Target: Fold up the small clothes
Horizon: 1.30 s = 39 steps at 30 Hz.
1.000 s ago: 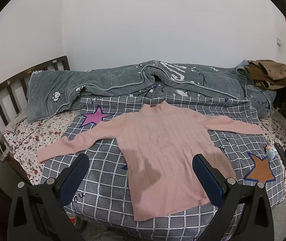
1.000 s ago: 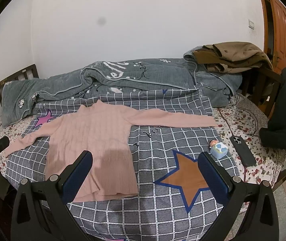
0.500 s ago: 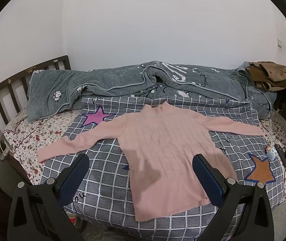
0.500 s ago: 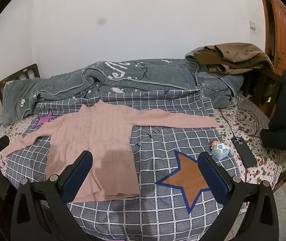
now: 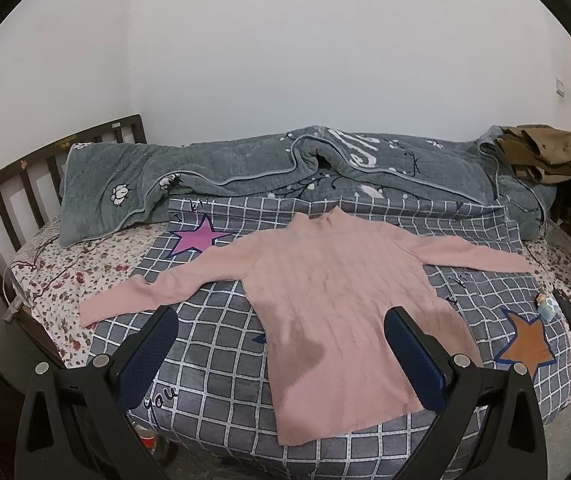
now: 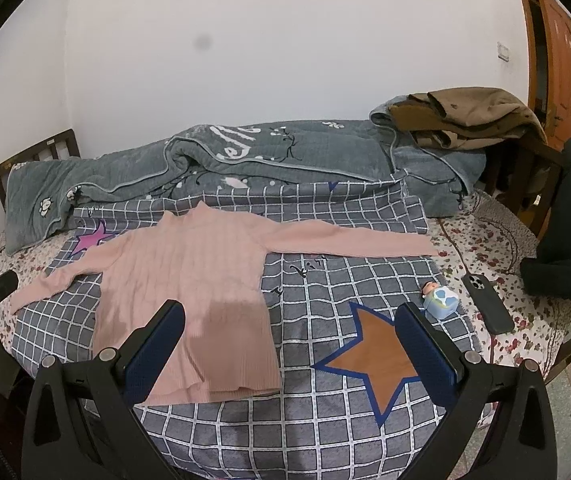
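A pink ribbed sweater [image 5: 337, 292] lies flat, front up, on a grey checked bed cover [image 5: 221, 372], both sleeves spread out sideways. It also shows in the right wrist view [image 6: 197, 280]. My left gripper [image 5: 281, 344] is open and empty, held above the sweater's lower hem near the bed's front edge. My right gripper [image 6: 291, 340] is open and empty, held above the cover just right of the sweater's hem.
A rolled grey quilt [image 5: 285, 176] lies along the wall. A small blue toy [image 6: 439, 300] and a black phone [image 6: 489, 308] lie at the bed's right side. Brown clothes [image 6: 469, 116] are piled at back right. A wooden headboard [image 5: 25, 192] stands left.
Both views have tilted slightly so the bed sits a little lower in frame. The sweater has not moved and both grippers stay open.
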### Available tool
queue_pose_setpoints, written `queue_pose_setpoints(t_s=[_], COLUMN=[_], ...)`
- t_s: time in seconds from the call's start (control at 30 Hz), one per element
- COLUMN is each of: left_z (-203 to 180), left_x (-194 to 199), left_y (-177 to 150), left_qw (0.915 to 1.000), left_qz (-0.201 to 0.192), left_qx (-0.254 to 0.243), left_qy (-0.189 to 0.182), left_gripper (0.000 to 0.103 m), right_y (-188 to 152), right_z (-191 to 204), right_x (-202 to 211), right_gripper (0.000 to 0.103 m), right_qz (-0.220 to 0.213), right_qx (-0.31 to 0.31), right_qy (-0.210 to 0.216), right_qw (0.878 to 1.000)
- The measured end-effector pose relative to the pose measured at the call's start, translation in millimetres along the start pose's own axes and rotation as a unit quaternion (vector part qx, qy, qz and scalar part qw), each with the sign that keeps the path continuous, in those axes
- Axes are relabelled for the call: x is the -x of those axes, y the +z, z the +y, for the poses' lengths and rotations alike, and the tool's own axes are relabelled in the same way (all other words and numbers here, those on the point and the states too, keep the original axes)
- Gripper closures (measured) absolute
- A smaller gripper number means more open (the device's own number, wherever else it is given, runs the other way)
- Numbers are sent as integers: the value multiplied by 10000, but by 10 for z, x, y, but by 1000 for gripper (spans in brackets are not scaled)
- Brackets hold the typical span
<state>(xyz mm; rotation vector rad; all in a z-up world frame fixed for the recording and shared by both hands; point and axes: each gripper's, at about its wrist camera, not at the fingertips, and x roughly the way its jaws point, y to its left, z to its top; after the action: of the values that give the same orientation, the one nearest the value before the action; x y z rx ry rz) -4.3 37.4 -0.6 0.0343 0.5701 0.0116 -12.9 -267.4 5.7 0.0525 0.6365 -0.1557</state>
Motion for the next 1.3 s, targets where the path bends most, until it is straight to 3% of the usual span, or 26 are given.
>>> queue_pose_setpoints(t_s=[0.27,0.47,0.63,1.0,1.3], left_z=[227,410,725,1681,2389], left_x=[-200,-475,-832,-1698,-2294], left_y=[-59,-128,-225,-570,-719], left_qw=[9995,9991,9966,9857,9744], left_qz=[184,344,553,1059,1069], left_qx=[238,213,601,1139,1856], left_qy=[-119,-127,-123,650,683], left_gripper=[0,0,0,5,19], right_y=[6,-14,-69,-211,-331], right_z=[24,161,346,740,1120], right_x=[-15,-241,-495,-1098,-1633], right_gripper=[0,0,0,0,1], right_qz=[-124,-35,147,398,646], right_qx=[-104,80,234,300,472], right_qy=[-14,13,142,555,826], right_qw=[9999,10000,9995,9972,9934])
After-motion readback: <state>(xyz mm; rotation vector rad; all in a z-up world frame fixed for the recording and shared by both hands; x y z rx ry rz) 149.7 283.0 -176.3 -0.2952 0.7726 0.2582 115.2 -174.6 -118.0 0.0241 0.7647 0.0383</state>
